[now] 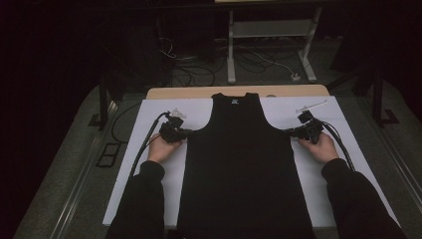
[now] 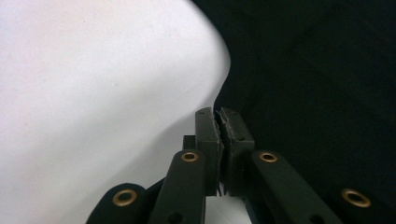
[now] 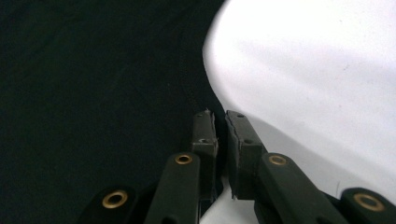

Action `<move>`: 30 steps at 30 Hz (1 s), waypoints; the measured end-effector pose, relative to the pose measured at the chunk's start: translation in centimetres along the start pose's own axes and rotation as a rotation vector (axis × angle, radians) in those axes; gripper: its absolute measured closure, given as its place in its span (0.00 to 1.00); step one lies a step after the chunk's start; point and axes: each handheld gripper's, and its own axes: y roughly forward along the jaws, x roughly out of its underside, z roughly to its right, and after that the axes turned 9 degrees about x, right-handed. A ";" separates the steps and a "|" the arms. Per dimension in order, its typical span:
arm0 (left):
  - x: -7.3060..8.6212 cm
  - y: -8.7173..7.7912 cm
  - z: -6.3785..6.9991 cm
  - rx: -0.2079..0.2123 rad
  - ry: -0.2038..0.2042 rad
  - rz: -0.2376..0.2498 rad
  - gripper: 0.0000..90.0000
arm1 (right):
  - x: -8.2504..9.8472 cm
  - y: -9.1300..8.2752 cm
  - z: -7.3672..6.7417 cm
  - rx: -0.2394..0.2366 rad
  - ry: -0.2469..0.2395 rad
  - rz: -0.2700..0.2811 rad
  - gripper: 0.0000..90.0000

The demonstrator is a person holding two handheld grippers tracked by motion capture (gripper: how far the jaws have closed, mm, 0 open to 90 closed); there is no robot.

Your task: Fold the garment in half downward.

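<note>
Fabric of the black tank top (image 1: 246, 164), flat on the white sheet (image 1: 149, 119), sat pinched at each underarm edge: my left gripper (image 1: 185, 133) and right gripper (image 1: 290, 131) had both clamped shut on it.

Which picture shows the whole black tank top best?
The high view: there the black tank top lies flat on the white sheet, straps to hem, with the left gripper and right gripper pinching its armhole edges. The left gripper view and right gripper view show just its dark cloth edge at the closed jaws.
</note>
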 end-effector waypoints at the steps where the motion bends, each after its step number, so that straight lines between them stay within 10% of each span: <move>1: 0.0 0.0 0.0 0.007 -0.011 0.003 0.96 | 0.0 0.0 0.0 -0.002 0.006 0.002 0.91; 7: 0.3 -1.0 -0.3 0.057 -0.132 0.091 0.96 | 0.4 -0.6 0.4 -0.043 0.100 0.032 0.91; 30: 0.0 -2.7 1.1 0.064 -0.166 0.166 0.96 | 1.4 -3.1 0.0 -0.141 0.164 0.109 0.92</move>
